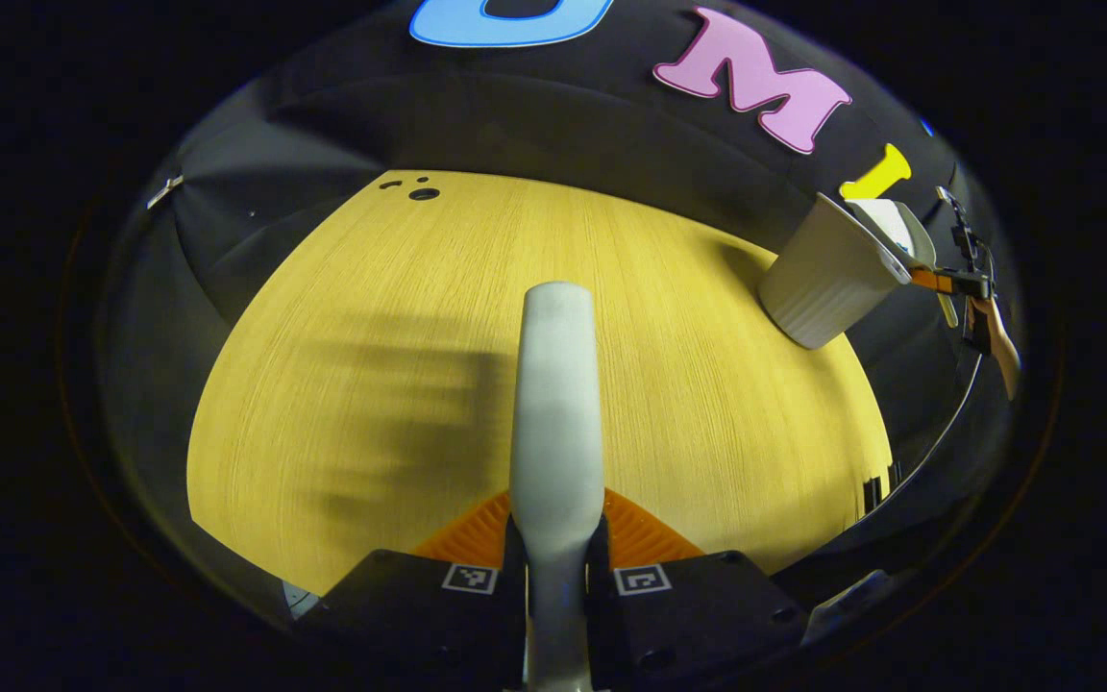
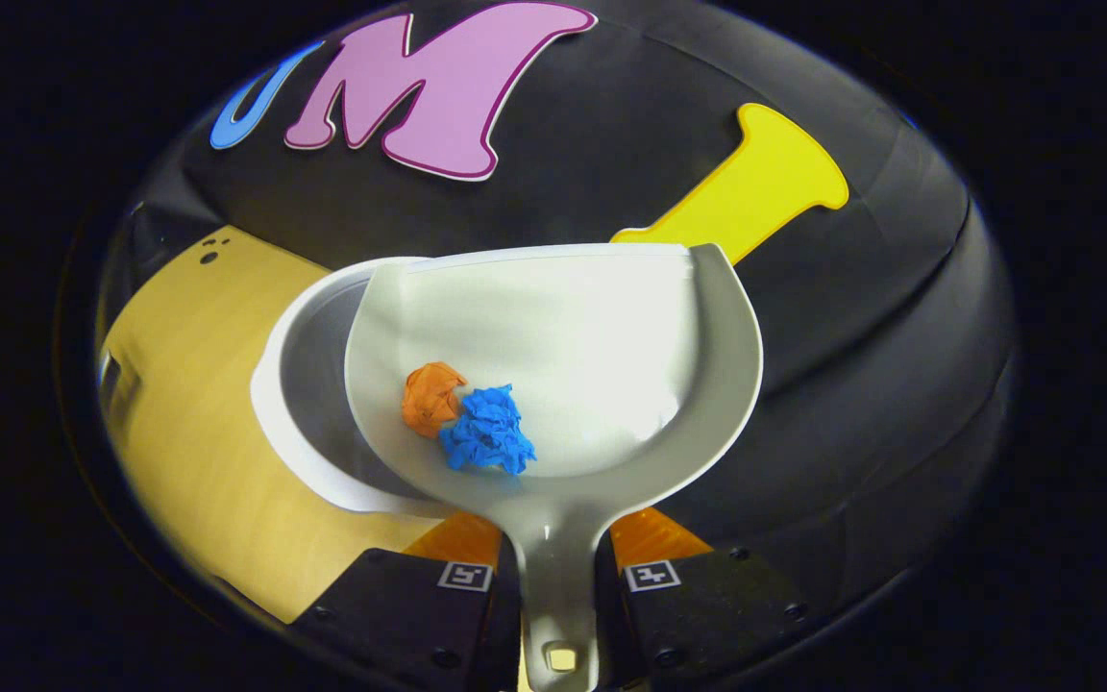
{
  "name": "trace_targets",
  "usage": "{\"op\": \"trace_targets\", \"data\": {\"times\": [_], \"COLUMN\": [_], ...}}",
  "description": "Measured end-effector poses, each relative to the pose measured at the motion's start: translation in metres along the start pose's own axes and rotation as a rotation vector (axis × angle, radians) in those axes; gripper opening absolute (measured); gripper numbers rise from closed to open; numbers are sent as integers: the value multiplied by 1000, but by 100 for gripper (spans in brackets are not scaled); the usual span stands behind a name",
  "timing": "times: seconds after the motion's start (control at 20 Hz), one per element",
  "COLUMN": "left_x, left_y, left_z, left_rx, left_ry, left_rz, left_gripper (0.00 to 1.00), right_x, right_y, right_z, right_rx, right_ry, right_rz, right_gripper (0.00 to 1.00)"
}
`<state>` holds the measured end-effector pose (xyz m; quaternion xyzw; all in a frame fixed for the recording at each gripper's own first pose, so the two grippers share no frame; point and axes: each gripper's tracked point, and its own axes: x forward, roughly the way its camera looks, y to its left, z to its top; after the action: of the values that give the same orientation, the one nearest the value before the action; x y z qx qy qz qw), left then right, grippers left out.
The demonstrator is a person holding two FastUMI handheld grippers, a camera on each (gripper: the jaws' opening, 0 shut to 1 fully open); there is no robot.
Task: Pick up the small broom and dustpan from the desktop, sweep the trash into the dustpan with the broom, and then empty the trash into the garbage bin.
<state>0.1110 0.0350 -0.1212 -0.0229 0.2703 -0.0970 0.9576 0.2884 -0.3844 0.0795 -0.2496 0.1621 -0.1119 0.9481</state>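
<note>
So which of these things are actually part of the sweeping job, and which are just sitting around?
Part of the job:
- broom handle, clamped in the left gripper
- dustpan, held by the right gripper
- orange scrap and blue scrap in the dustpan
- garbage bin, under the dustpan

Just there:
- wooden desktop
- small holes in the desktop

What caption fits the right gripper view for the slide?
Right gripper holds the dustpan, with orange and blue paper balls, over the bin.

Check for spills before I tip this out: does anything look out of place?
Nothing stands out. Both paper balls, orange and blue, sit inside the dustpan, held over the bin. The table shows no stray trash.
</note>
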Motion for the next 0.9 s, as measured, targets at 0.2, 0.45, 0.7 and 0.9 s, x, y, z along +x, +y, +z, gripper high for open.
{"op": "trace_targets", "data": {"times": [0.2,0.45,0.7,0.9], "left_x": [2,4,4,-2], "left_y": [-1,-1,-9,-21], "left_z": [-1,-4,-13,-23], "left_rx": [-15,-40,-30,-17], "left_ry": [4,11,29,36], "left_rz": [4,-6,-7,-14], "left_gripper": [30,30,29,29], "right_x": [11,12,4,-16], "right_y": [-13,-23,-36,-56], "right_z": [0,6,21,18], "right_rx": [-38,-229,-497,-525], "right_ry": [-18,-70,-125,-149], "right_rz": [-75,-209,-359,-404], "right_gripper": [35,35,35,38]}}
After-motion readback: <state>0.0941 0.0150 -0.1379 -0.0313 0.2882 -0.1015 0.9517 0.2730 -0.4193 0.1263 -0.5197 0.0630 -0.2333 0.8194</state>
